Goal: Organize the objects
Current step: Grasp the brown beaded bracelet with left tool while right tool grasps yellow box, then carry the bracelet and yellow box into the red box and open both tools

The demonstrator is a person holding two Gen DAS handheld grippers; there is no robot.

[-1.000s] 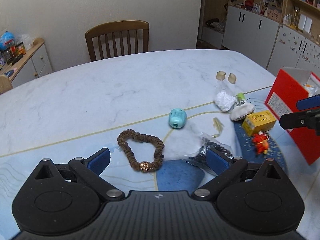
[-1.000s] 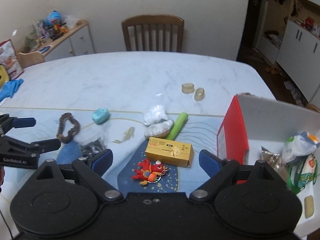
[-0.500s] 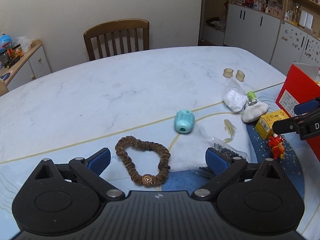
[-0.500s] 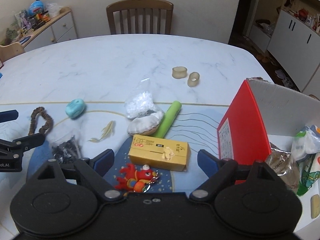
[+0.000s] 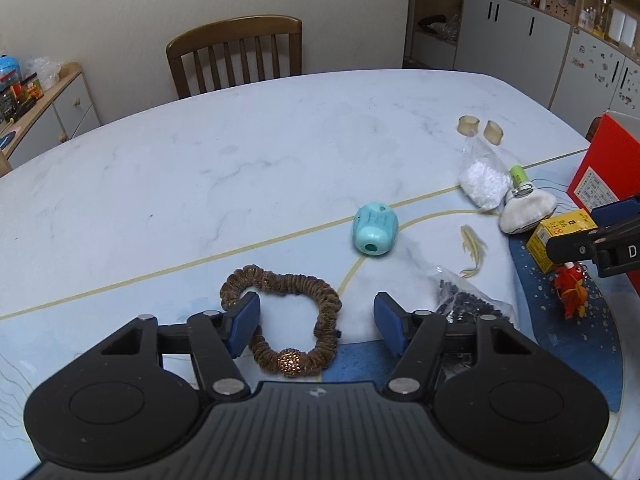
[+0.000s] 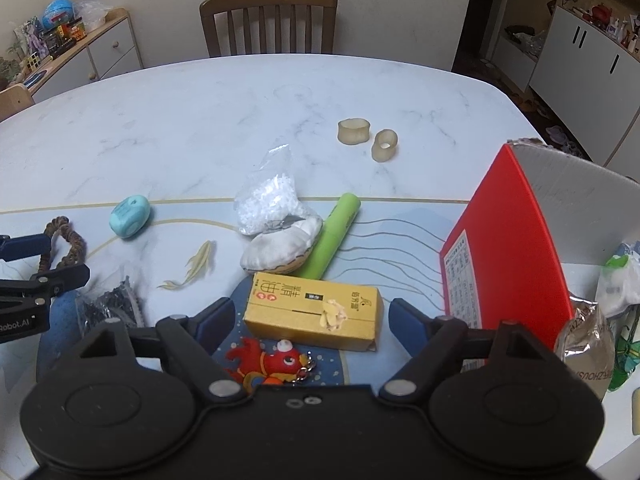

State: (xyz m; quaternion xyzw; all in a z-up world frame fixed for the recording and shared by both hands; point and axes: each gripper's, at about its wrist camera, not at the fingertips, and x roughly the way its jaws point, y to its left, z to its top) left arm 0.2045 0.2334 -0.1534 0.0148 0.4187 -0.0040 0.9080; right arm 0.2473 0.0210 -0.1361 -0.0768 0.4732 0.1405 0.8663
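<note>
My left gripper [image 5: 316, 320] is open, its jaws on either side of a brown hair scrunchie [image 5: 286, 312] with a gold bead that lies on the table. My right gripper [image 6: 308, 316] is open around a yellow carton [image 6: 314, 318], with a red fish keychain [image 6: 272, 364] just below it. A red box [image 6: 516, 252] with bagged items inside stands at the right. The left gripper also shows in the right wrist view [image 6: 36, 264], and the right gripper's finger [image 5: 588, 240] shows in the left wrist view.
On the table lie a teal sharpener [image 5: 374, 230], a bag of white beads [image 6: 268, 200], a white pouch [image 6: 280, 248], a green tube [image 6: 334, 234], a bag of black bits [image 6: 108, 306], a pale fish charm [image 6: 192, 266] and two beige rings [image 6: 368, 138]. A wooden chair [image 5: 236, 54] stands behind.
My left gripper has come down over the scrunchie and its jaws have narrowed. My right gripper has moved forward and lower, so the yellow carton now sits between its jaws.
</note>
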